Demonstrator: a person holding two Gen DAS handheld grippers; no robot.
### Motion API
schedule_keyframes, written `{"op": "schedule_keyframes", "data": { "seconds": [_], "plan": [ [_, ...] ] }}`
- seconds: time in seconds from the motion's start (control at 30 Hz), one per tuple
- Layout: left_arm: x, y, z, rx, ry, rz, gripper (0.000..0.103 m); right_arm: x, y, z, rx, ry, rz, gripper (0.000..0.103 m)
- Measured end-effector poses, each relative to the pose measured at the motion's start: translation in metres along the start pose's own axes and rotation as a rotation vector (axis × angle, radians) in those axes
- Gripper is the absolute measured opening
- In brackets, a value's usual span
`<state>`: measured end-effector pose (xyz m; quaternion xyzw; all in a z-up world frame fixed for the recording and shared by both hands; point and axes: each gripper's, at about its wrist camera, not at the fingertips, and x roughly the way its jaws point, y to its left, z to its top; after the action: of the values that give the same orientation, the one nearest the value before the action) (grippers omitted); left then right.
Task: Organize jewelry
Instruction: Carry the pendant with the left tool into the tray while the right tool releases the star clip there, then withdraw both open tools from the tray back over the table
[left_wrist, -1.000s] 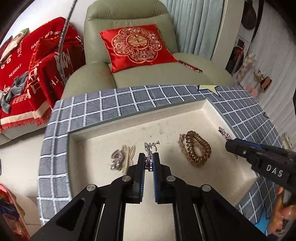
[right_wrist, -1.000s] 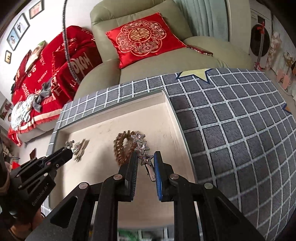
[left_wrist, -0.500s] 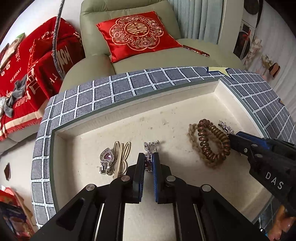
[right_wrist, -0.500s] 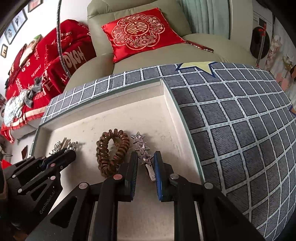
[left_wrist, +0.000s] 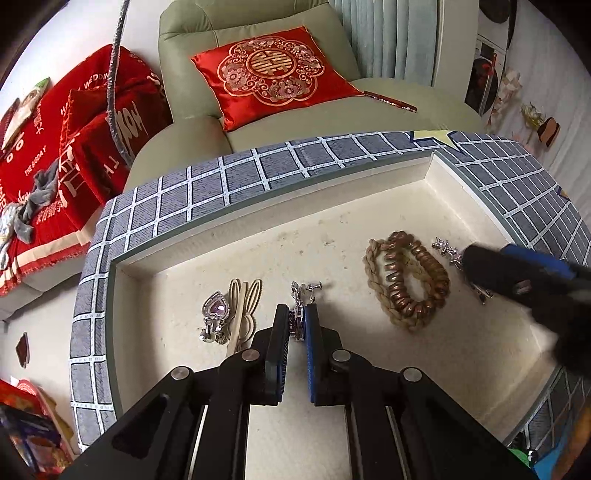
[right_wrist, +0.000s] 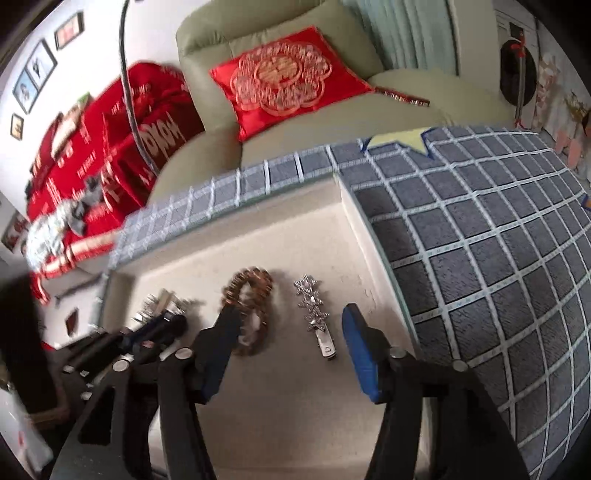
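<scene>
Left gripper (left_wrist: 296, 325) clenches a light earring (left_wrist: 302, 295) (fragile; pinch its stem); right gripper (right_wrist: 291, 328) gapes beside the coil tie (right_wrist: 248, 308).

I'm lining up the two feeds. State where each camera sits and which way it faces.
Left wrist: on the left gripper, facing the tray and sofa; its fingers pinch the silver earring.
Right wrist: on the right gripper, jaws spread around the star hair clip.
Shared: coil hair tie, red cushion; each shows the other gripper.

right claw (right_wrist: 291, 332) now spread wide, star hair clip (right_wrist: 314, 314) released onto the tray (right_wrist: 295, 243)
</scene>
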<state>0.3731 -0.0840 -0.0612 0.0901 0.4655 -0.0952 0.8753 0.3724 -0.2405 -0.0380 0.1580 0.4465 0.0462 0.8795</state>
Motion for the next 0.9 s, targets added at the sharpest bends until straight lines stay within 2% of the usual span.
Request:
{"op": "schedule_keyframes", "data": {
  "seconds": [0.2, 0.23, 0.27, 0.3, 0.37, 0.53, 0.6, 0.63, 0.67, 0.9],
  "plan": [
    [-0.007, 0.006, 0.001, -0.028, -0.031, -0.001, 0.023, -0.029, -0.016, -0.01, 0.059, -0.033, 0.008, 0.063],
    [-0.008, 0.007, 0.001, -0.033, -0.035, 0.001, 0.043, -0.032, -0.018, -0.011, 0.07, -0.032, 0.011, 0.063],
    [-0.01, 0.008, 0.002, -0.039, -0.037, 0.009, 0.095, -0.033, -0.02, -0.012, 0.076, -0.03, 0.012, 0.063],
    [-0.013, 0.009, 0.001, -0.051, -0.054, 0.02, 0.103, -0.036, -0.022, -0.014, 0.084, -0.028, 0.012, 0.063],
    [-0.023, 0.009, -0.002, -0.053, -0.104, 0.024, 0.103, -0.039, -0.025, -0.018, 0.09, -0.028, 0.012, 0.063],
    [-0.04, 0.006, -0.008, -0.041, -0.123, 0.02, 0.103, -0.047, -0.027, -0.028, 0.101, -0.012, 0.023, 0.064],
    [-0.049, 0.007, -0.012, -0.041, -0.133, 0.012, 0.103, -0.052, -0.028, -0.032, 0.107, -0.014, 0.045, 0.075],
    [-0.054, 0.008, -0.013, -0.042, -0.137, 0.008, 0.103, -0.056, -0.027, -0.035, 0.109, -0.024, 0.056, 0.086],
    [-0.06, 0.009, -0.018, -0.043, -0.142, 0.001, 0.103, -0.06, -0.027, -0.038, 0.11, -0.033, 0.063, 0.089],
    [-0.093, 0.031, -0.051, -0.093, -0.136, -0.048, 0.103, -0.087, -0.023, -0.06, 0.048, -0.074, 0.049, 0.092]
  ]
}}
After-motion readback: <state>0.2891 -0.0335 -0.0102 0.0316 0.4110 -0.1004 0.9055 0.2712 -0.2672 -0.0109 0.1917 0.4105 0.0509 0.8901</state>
